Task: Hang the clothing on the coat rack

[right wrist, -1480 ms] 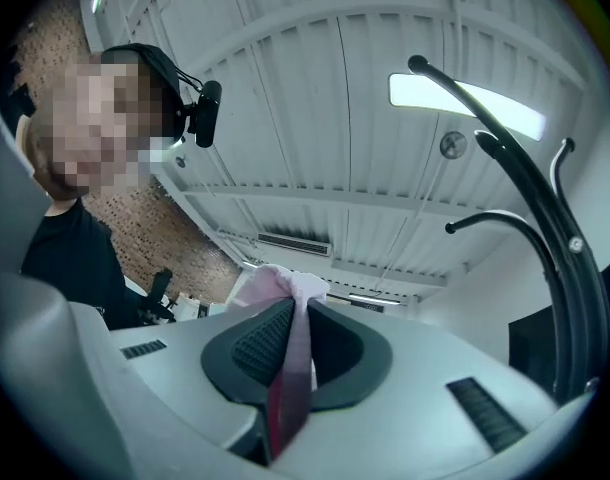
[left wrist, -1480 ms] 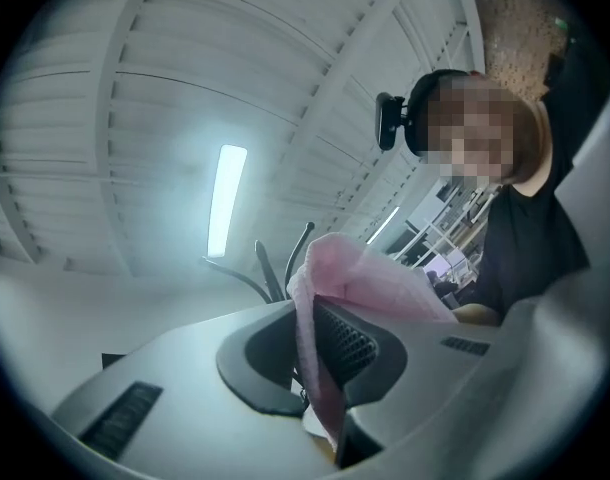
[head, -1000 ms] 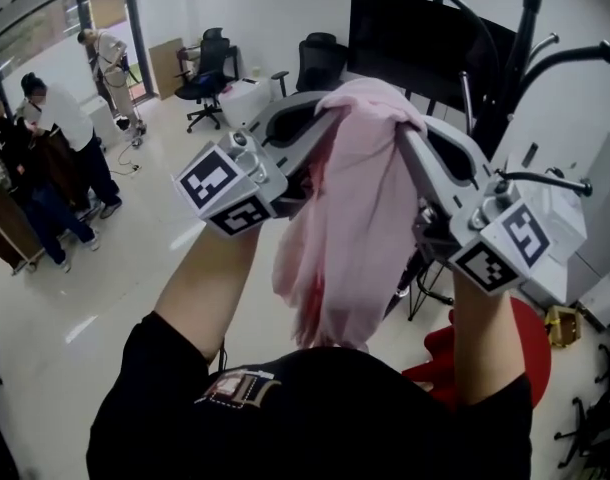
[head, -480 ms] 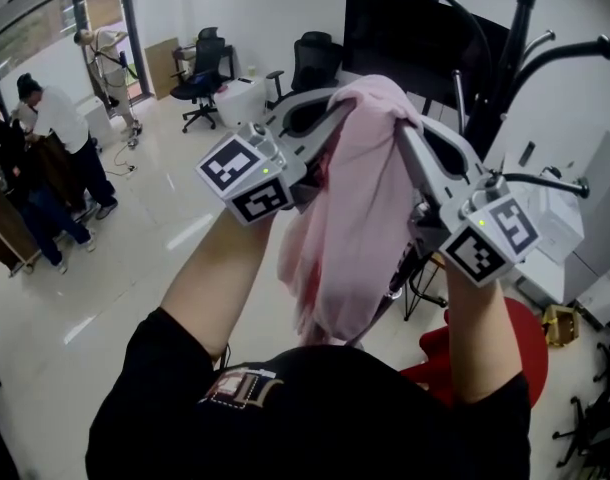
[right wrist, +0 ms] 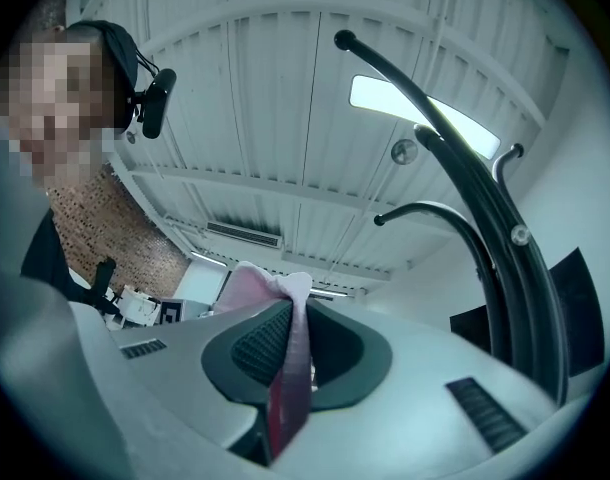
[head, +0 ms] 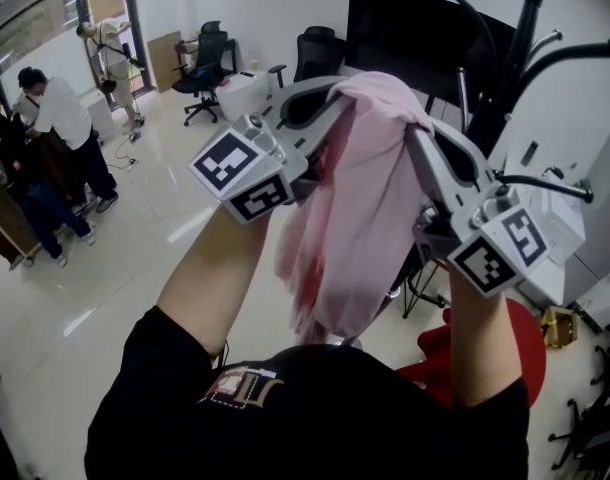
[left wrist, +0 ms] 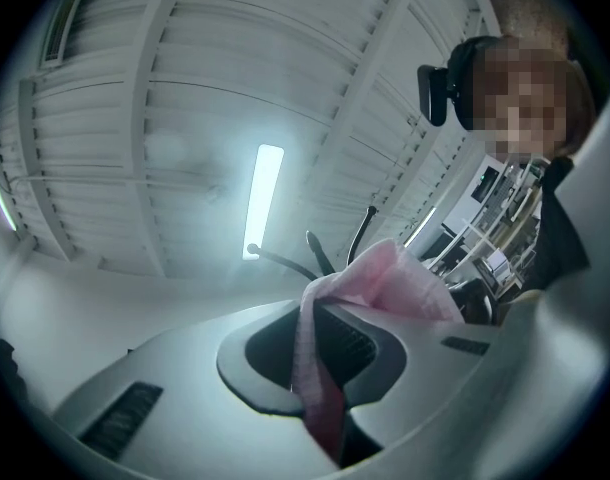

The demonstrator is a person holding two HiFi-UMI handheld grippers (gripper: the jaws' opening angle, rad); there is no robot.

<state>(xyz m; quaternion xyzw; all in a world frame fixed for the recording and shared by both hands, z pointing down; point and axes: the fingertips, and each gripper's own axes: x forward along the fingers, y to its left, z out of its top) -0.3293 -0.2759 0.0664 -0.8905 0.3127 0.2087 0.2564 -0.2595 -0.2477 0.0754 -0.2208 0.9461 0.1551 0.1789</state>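
Overhead, left gripper (head: 330, 98) and right gripper (head: 413, 130) each clamp the garment's (head: 355, 218) top edge, so it drapes free, ready for the rack (head: 515, 38) hooks.

light: bright, even indoor | source: ceiling lamp (left wrist: 264, 200), glaring | floor (head: 115, 298): soft sheen | edges: fisheye bend, dark vignette | focus: mostly sharp

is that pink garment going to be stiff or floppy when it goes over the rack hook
Probably floppy: the pink garment sags in loose folds below the left gripper and right gripper, both shut on its top edge. Likely light, since thin pinches of cloth carry it. It may slide off a smooth arm of the coat rack unless well draped.
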